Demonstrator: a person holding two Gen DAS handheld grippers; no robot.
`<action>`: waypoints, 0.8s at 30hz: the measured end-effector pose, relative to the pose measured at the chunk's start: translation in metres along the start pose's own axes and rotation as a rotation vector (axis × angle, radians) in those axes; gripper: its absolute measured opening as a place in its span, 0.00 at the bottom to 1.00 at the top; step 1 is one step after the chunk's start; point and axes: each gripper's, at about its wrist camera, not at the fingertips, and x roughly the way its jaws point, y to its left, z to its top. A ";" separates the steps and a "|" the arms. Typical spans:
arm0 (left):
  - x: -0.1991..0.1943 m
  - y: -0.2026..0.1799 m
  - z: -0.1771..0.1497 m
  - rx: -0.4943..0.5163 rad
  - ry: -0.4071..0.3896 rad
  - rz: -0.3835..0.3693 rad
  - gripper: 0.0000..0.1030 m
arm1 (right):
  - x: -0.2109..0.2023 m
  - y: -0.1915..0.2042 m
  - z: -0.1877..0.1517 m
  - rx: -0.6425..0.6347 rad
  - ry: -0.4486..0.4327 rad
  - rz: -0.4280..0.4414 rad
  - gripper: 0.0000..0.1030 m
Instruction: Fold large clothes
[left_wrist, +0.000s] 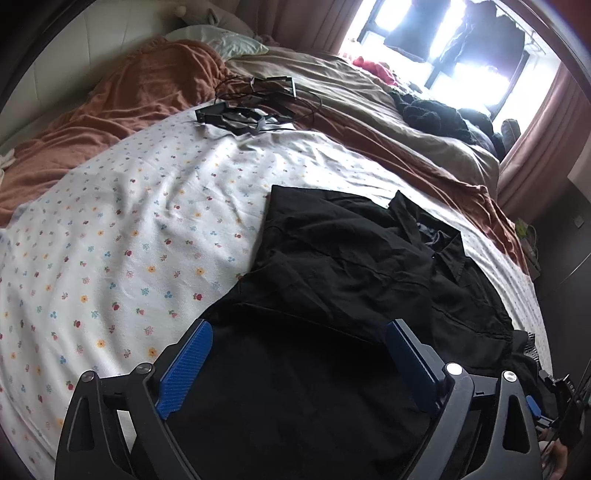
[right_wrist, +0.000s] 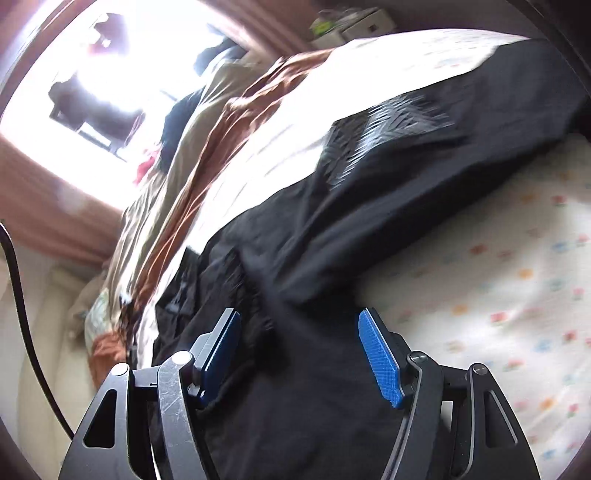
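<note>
A black collared shirt lies crumpled on the flowered white bed sheet, its collar toward the right. My left gripper hovers over the shirt's near part, blue pads wide apart and pressing on nothing. In the right wrist view the black garment, with a grey patterned patch, stretches across the sheet. My right gripper stands open over it, with dark cloth lying between and below the pads, not pinched. That view is blurred.
An orange blanket and a beige duvet are bunched at the far side of the bed. Black straps and cables lie on them. A heap of dark clothes sits by the bright window.
</note>
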 end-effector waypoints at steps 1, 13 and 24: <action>-0.001 -0.003 -0.001 0.002 0.001 -0.008 0.93 | -0.004 -0.006 0.003 0.013 -0.010 -0.006 0.65; 0.001 -0.030 -0.011 0.050 0.018 -0.053 0.93 | -0.057 -0.088 0.039 0.224 -0.230 -0.064 0.65; 0.005 -0.029 -0.010 0.032 0.018 -0.065 0.93 | -0.052 -0.125 0.062 0.288 -0.292 0.002 0.07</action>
